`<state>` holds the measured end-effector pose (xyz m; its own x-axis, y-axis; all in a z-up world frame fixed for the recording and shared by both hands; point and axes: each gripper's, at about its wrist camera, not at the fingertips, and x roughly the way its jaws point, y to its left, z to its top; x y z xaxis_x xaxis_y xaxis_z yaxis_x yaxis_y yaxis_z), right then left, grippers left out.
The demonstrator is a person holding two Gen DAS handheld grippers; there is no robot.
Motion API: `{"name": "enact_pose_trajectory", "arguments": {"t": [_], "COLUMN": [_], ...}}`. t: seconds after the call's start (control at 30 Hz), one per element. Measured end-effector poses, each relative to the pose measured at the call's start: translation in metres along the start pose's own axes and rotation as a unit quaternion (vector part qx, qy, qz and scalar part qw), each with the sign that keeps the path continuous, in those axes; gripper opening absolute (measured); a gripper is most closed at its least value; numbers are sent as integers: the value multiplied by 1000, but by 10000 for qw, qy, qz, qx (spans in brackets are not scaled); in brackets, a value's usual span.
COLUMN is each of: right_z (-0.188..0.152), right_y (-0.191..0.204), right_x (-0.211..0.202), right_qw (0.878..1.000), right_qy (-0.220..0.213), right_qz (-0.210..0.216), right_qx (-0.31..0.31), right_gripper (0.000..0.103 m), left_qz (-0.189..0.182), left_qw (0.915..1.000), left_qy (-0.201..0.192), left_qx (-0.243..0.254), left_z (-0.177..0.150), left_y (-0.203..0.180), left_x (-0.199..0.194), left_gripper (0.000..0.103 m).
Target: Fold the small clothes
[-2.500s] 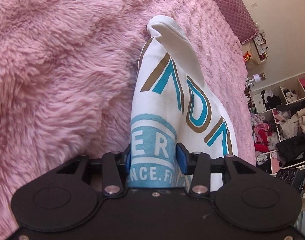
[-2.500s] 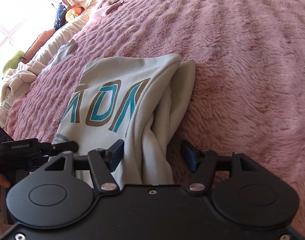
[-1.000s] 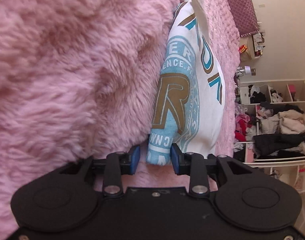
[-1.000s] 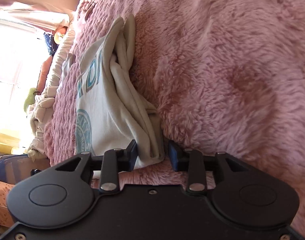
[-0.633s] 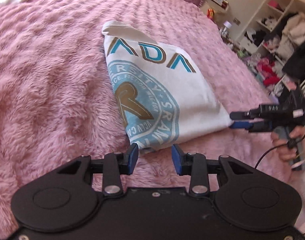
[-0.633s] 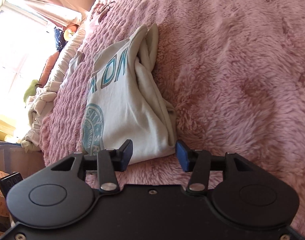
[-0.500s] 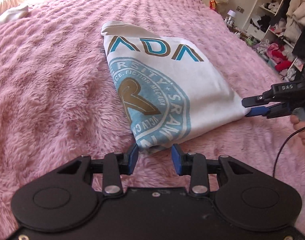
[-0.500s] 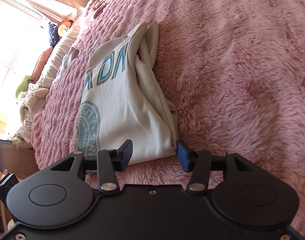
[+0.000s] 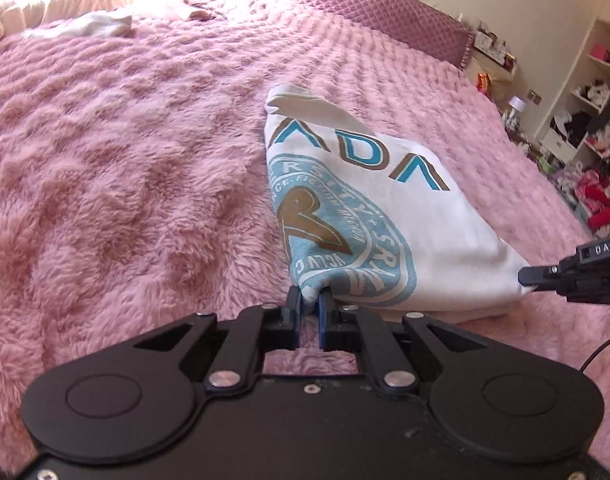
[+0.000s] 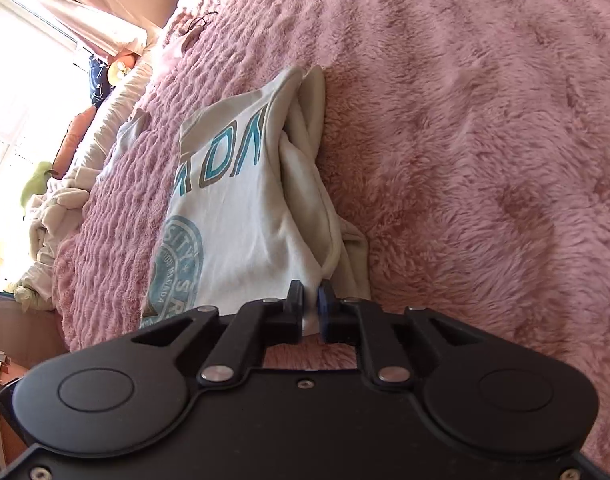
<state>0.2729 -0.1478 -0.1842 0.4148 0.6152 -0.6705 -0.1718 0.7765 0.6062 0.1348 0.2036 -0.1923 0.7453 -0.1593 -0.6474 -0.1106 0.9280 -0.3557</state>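
The white shirt (image 9: 389,216) on the bed (image 9: 125,184) bore large teal-and-brown letters, upside down from the left wrist view, reading "ADV" there, with more letters hidden in the fold. Below them sat a round teal seal with a brown "R"-like mark at its middle; its ring showed fragments "RSITY", "SRAM" and smaller lettering too fine to read. From the right wrist view, the same shirt (image 10: 241,216) showed "ADN"-like letters and "SITY" on the seal. The right tool (image 9: 525,280) carried a label reading "DAS", seen reversed.
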Motion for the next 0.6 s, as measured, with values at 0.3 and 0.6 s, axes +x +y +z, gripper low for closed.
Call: {"name": "enact_pose_trajectory", "arguments": {"t": [0.3, 0.6], "right_z": [-16, 3], "right_y": [-41, 20], "right_x": [27, -14], "right_qw": [9993, 9903], "right_qy": [171, -815], "right_qz": [122, -260], "right_qx": [303, -1091], "right_gripper": [9, 31], "left_qz": [-114, -464], "left_qw": [9953, 9947], "left_qy": [500, -290], "left_qx": [-827, -870], "left_z": [-19, 18], "left_y": [39, 13], "left_x": [21, -26], "left_gripper": [17, 14]}}
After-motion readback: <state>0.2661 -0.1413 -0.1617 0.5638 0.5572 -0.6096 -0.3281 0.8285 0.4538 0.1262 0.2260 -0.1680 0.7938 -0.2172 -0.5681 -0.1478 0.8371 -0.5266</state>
